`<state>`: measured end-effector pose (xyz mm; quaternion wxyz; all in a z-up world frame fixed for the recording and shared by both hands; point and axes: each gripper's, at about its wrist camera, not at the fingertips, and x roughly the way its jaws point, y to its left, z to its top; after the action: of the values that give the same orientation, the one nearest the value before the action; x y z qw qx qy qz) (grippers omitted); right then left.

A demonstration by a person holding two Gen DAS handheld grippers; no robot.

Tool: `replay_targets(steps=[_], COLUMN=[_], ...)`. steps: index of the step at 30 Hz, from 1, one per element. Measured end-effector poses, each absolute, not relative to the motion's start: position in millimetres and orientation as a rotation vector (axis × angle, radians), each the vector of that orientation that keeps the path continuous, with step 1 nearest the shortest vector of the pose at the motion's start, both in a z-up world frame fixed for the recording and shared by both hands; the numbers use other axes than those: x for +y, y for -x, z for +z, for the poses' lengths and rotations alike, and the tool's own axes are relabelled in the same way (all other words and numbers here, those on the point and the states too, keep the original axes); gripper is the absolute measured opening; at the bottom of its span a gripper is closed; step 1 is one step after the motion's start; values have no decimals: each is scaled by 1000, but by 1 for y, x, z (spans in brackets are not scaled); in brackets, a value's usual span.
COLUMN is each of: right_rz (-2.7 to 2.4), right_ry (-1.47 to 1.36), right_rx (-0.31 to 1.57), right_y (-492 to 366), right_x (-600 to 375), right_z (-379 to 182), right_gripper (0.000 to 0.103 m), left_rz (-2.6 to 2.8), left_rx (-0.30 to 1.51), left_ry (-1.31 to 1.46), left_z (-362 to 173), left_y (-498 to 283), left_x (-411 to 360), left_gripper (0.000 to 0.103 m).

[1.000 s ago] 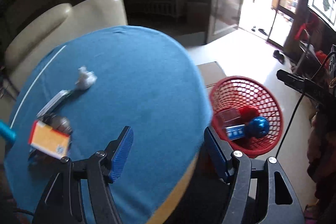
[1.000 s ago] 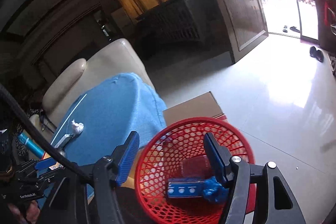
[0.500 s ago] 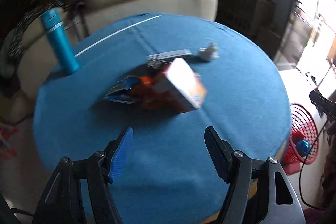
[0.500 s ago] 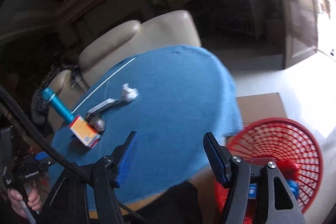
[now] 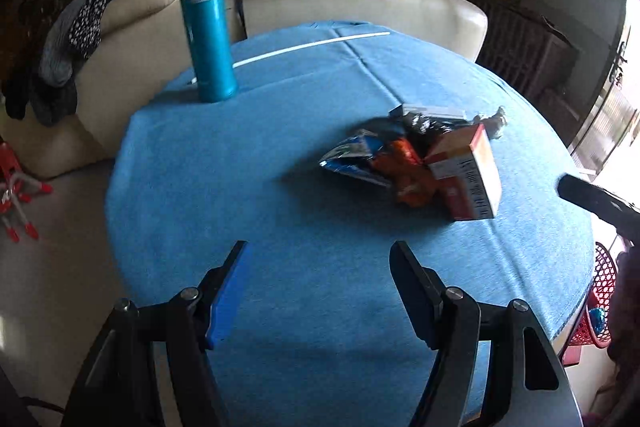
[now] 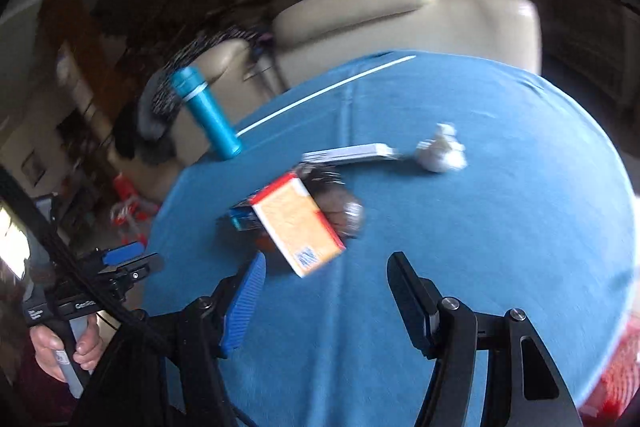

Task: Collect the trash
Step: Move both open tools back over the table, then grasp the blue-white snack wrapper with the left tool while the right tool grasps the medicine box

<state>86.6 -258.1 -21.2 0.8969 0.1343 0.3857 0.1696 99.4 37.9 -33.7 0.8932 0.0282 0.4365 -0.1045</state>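
Blue table (image 5: 280, 187): trash pile | red basket (image 5: 604, 291) (contents unclear) | both jaws apart, empty

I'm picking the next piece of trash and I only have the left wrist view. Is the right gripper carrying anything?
Observer: No. The right gripper is open, with nothing between its fingers, over the blue tablecloth.
Operator: What's the pale lump behind the carton?
Observer: A crumpled white tissue, lying clear of the carton, at the end of a flat white pack.
Operator: Is anything hidden behind the carton?
Observer: Yes, a dark shiny ball sits against its far side. The picture is too blurred to say what it is.
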Motion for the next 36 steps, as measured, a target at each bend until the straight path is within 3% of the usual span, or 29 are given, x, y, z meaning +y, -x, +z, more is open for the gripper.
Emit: replay_targets(steps=[11, 13, 14, 22, 31, 34, 36], right_rz=[413, 392, 393, 389, 307, 285, 279], right_ry=[-91, -102, -115, -299, -432, -462, -474], right_rx=[902, 895, 883, 916, 925, 916, 912], right_y=[-157, -158, -156, -123, -76, -70, -70], right_x=[-198, -196, -198, -238, -287, -295, -297], right_z=[-56, -61, -61, -56, -46, -46, -45], right_gripper=[74, 58, 55, 53, 53, 53, 53], left_rz=[-182, -186, -192, -323, -487, -494, -523], left_rx=[928, 930, 930, 933, 1057, 1104, 1130], left_ry=[-13, -5, -4, -38, 35, 43, 47], left_z=[-39, -38, -38, -42, -69, -81, -87], left_y=[-109, -113, -116, -166, -256, -274, -280], left_x=[74, 76, 75, 49, 21, 12, 4], left_gripper=[72, 72, 72, 76, 76, 60, 57])
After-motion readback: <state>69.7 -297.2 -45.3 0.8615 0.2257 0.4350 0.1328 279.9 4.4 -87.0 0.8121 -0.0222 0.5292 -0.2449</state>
